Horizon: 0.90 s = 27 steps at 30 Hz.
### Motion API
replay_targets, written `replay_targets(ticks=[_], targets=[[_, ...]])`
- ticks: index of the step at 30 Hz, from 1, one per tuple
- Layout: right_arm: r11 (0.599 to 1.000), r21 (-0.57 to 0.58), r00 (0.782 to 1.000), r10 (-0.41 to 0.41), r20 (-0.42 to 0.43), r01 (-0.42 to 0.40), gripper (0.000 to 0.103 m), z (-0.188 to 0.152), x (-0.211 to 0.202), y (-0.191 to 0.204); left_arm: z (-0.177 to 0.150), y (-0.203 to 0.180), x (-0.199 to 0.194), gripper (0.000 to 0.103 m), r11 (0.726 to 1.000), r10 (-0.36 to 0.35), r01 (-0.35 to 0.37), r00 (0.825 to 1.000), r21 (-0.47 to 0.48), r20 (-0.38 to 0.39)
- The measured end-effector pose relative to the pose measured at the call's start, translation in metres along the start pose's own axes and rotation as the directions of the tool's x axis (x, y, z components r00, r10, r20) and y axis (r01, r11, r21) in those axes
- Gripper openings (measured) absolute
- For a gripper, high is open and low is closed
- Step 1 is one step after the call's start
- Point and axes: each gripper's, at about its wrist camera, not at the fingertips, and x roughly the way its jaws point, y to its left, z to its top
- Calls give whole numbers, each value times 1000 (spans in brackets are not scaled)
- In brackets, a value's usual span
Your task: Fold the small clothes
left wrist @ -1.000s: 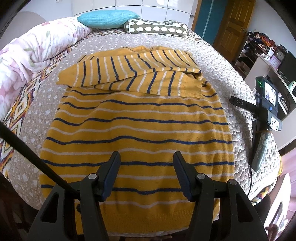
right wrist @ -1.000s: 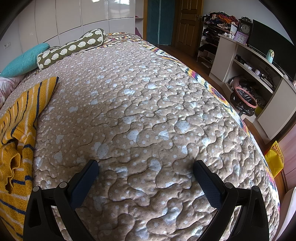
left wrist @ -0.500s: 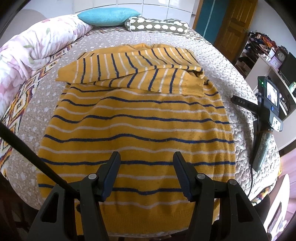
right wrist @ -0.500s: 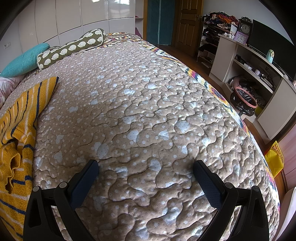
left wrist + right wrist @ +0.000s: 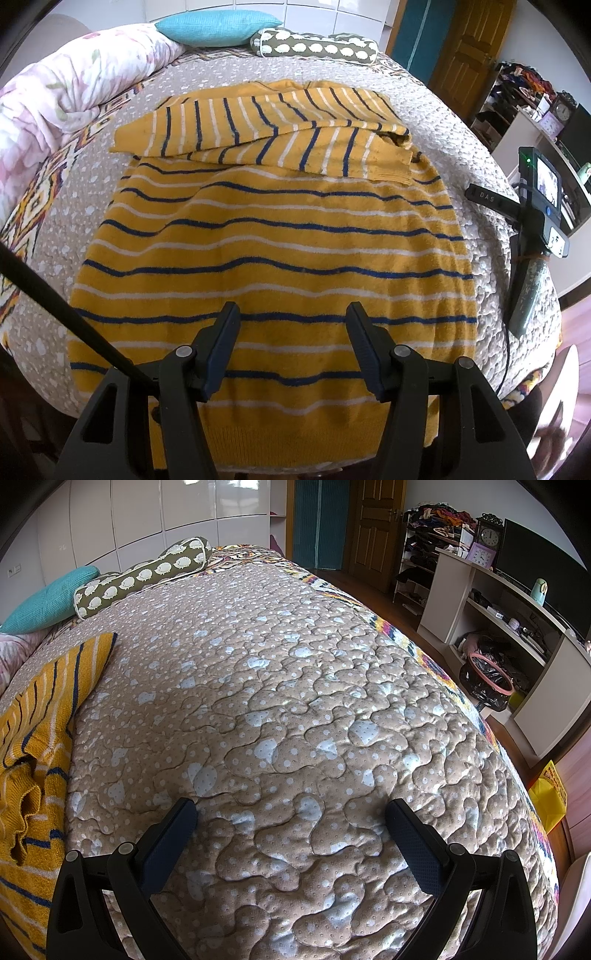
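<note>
Sweater: the yellow striped sweater [image 5: 273, 236] lies flat on the bed [image 5: 461, 122], both sleeves folded across its chest at the end toward the pillows.
Left gripper [image 5: 291, 325]: above the sweater's hem, jaws partly open, holding nothing.
Right gripper [image 5: 291, 819]: beside the sweater's right edge on the bare quilt, jaws wide open, empty.
Pillows: teal pillow [image 5: 218, 27] and patterned bolster [image 5: 317, 46] beyond the sweater's collar.

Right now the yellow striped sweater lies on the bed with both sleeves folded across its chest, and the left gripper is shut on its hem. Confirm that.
Not quite. The left gripper is open, its jaws apart above the hem and holding nothing, as the left wrist view shows. The rest stands: the yellow striped sweater lies on the bed with both sleeves folded across its chest.
</note>
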Motion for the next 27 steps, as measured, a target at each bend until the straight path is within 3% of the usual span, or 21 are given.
replay_targets(ticks=[27], targets=[[1000, 8, 1000, 5, 2, -5, 103, 0, 1, -1, 1, 16, 25, 61, 1000, 15, -15, 1000, -10, -28]])
